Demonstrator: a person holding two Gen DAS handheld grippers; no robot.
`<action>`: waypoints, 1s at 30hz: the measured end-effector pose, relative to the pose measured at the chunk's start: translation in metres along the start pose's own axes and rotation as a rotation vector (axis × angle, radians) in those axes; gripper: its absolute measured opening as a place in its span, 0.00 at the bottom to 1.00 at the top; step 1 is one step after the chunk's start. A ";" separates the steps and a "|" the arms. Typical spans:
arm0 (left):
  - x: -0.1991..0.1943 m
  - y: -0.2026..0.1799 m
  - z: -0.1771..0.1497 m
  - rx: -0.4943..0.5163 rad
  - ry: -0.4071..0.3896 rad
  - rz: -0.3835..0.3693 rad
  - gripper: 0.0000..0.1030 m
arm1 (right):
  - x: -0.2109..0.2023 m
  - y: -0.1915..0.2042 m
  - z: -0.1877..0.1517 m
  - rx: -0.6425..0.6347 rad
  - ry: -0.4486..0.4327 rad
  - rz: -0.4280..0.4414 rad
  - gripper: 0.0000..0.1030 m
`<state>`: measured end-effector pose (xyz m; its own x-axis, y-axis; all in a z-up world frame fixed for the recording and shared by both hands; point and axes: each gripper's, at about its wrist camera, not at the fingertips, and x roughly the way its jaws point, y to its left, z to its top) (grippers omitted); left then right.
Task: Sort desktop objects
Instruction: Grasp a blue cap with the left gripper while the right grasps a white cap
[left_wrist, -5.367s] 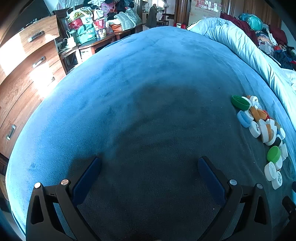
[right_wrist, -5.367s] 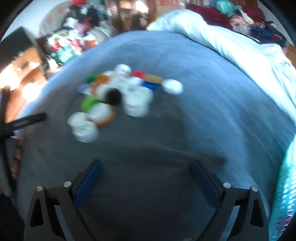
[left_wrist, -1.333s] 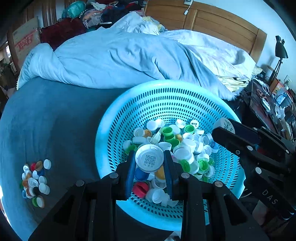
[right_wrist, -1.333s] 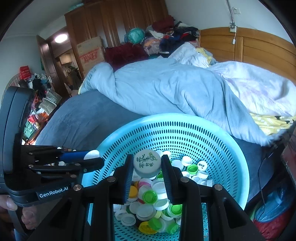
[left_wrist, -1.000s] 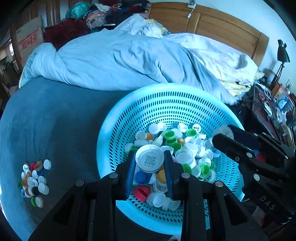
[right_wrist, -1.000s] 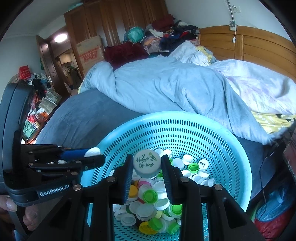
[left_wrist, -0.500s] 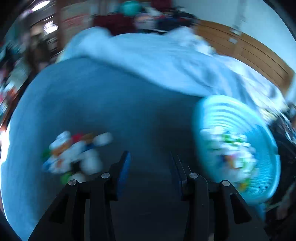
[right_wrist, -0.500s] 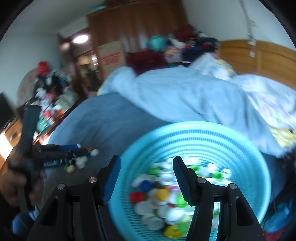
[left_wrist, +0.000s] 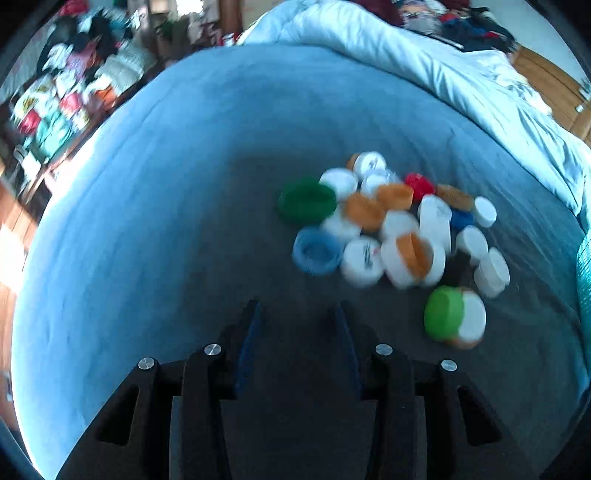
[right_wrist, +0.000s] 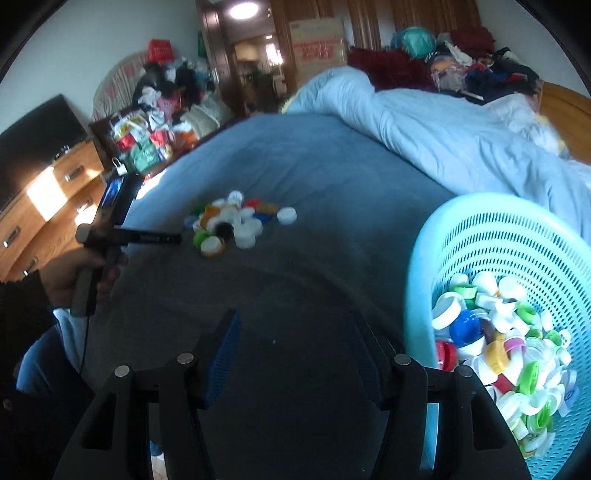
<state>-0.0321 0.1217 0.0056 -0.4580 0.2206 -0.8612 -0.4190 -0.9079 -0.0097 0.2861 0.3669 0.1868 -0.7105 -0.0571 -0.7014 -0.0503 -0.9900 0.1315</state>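
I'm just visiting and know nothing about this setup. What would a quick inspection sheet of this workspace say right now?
Surface: blue blanket spread over a bed.
Job's things: pile of bottle caps loose on the blanket; turquoise basket holding many more caps.
Clutter: rumpled duvet, heaped clothes behind.
Grippers: left gripper empty, jaws narrow, near the pile; right gripper empty, open, beside the basket.
Cables: thin cord below the left hand.
Surroundings: wooden dresser, open doorway.

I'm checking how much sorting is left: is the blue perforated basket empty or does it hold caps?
Not empty. The basket holds a deep heap of bottle caps, white, green, blue and yellow, in its lower part.
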 end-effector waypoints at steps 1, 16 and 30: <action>0.004 0.001 0.005 -0.006 -0.003 -0.008 0.34 | 0.003 0.000 0.001 -0.003 0.004 -0.006 0.62; -0.027 0.010 0.000 -0.025 -0.139 -0.048 0.23 | 0.047 0.012 0.037 0.016 -0.018 0.050 0.62; -0.020 0.030 -0.030 -0.100 -0.127 -0.082 0.23 | 0.215 0.021 0.111 0.005 0.069 -0.028 0.43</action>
<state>-0.0122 0.0790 0.0069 -0.5234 0.3326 -0.7845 -0.3820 -0.9145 -0.1329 0.0547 0.3478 0.1169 -0.6589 -0.0383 -0.7513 -0.0729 -0.9907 0.1145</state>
